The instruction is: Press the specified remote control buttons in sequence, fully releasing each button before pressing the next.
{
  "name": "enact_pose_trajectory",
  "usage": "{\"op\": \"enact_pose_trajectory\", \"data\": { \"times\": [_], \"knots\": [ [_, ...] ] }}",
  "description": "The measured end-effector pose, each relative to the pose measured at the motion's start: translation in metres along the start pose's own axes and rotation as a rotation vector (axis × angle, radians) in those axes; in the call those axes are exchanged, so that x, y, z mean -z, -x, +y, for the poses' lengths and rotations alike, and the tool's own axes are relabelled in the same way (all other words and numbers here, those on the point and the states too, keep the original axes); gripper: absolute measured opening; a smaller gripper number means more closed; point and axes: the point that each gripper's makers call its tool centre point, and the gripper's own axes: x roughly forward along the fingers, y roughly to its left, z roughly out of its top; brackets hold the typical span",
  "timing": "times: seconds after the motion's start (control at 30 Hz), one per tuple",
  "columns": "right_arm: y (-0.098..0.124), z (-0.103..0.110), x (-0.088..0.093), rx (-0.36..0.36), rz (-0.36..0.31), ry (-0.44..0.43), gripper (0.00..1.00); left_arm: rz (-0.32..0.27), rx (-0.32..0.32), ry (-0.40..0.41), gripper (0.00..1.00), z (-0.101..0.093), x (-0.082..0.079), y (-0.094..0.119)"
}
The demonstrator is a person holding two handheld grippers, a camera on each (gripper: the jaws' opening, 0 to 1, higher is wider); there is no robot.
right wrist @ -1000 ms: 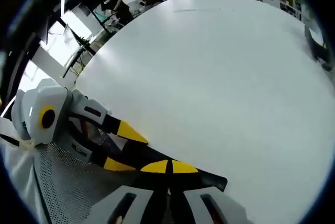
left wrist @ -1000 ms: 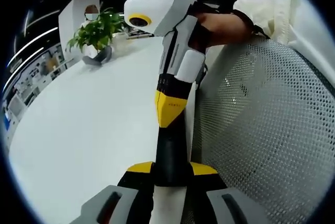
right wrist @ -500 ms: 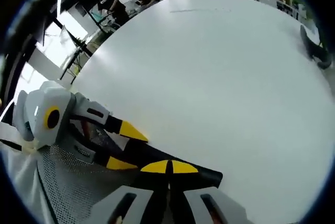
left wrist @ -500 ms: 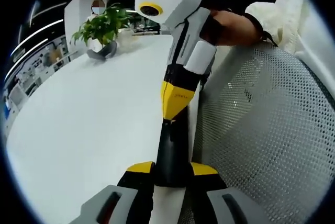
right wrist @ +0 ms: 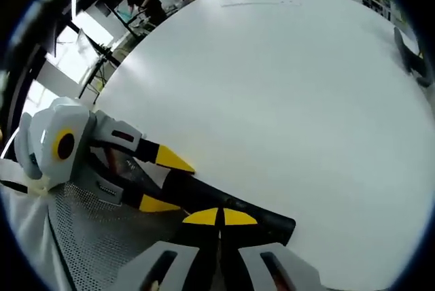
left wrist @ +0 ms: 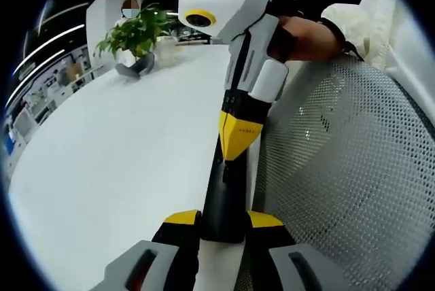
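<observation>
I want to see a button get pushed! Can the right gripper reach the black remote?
Probably yes. The left gripper holds the black remote between its jaws, and the right gripper has its shut tips seemingly right against the remote's top, with nothing between them.

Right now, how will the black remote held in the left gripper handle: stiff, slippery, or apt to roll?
The remote juts straight from the left gripper without sagging, so probably stiff. Its black shell looks smooth, so it might slip under the right gripper touching it. It looks long and flattish, unlikely to roll.
</observation>
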Motion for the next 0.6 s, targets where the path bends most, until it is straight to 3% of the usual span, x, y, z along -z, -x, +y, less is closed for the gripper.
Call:
{"op": "enact_pose_trajectory", "data": {
  "times": [0.17, 0.6],
  "knots": [
    [-0.0016, 0.0004, -0.0001, 0.013, 0.005, 0.033, 0.00, -0.011, 0.001, -0.004, 0.25, 0.0002, -0.0004, 0.0004],
    [-0.0028, -0.0020, 0.0010, 0.004, -0.007, 0.010, 0.00, -0.019, 0.002, -0.004, 0.25, 0.0001, -0.0011, 0.0003]
  ]
}}
